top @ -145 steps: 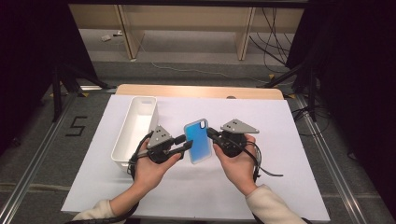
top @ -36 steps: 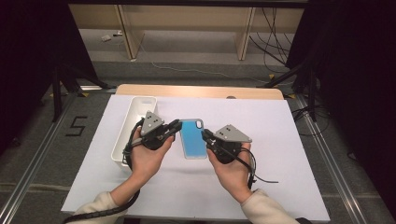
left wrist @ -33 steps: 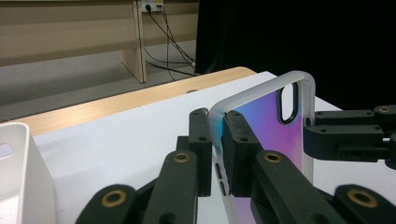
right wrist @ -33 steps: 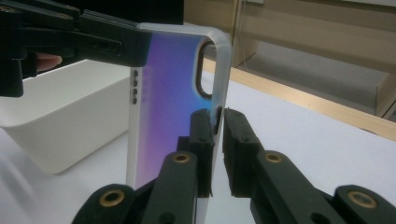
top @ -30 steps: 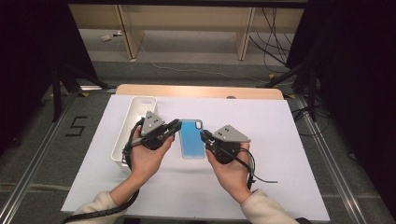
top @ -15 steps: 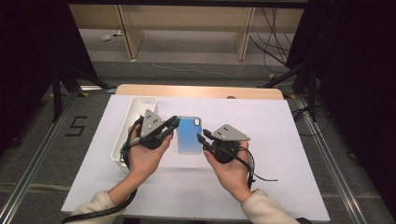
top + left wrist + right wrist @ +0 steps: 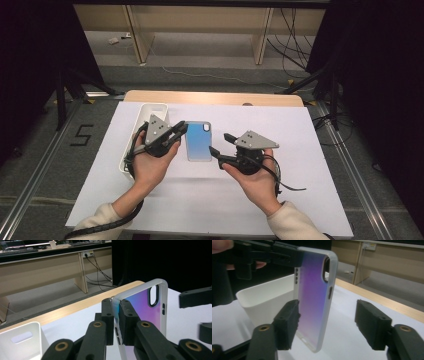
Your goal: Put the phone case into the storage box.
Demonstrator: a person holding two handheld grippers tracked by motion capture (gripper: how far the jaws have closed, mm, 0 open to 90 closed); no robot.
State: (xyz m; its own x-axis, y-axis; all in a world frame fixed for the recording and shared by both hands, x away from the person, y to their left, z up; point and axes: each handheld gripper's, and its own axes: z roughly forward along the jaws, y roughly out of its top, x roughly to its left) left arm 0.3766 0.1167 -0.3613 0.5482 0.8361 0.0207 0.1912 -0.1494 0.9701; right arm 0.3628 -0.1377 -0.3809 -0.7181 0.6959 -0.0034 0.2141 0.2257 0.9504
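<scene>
white tray (image 7: 145, 131): sits at the left of the table (image 7: 300, 200), just behind the left hand; probably where the case is headed, though that is only a guess. its near end is covered by the hand.
left gripper (image 7: 176, 134): fingers (image 7: 127, 320) clamped on the left long edge of the phone case, one pad on each face, so it alone carries the case.
phone case (image 7: 198, 142): blue-to-purple back with a frosted rim, between the two grippers over the middle of the table. the gripper views show it up on edge off the paper, camera cutout at the far end.
right gripper (image 7: 220, 145): its fingers (image 7: 287, 325) have just been opening and now stand apart around the case's other edge; the left pad lies close to the case, the right pad well clear. it reads as a handover, the right letting go.
hard to tell: whether that near pad actually touches the case; how high the case sits over the table.
cut off: the case's lower end in both gripper views; both cables run out of the high view.
</scene>
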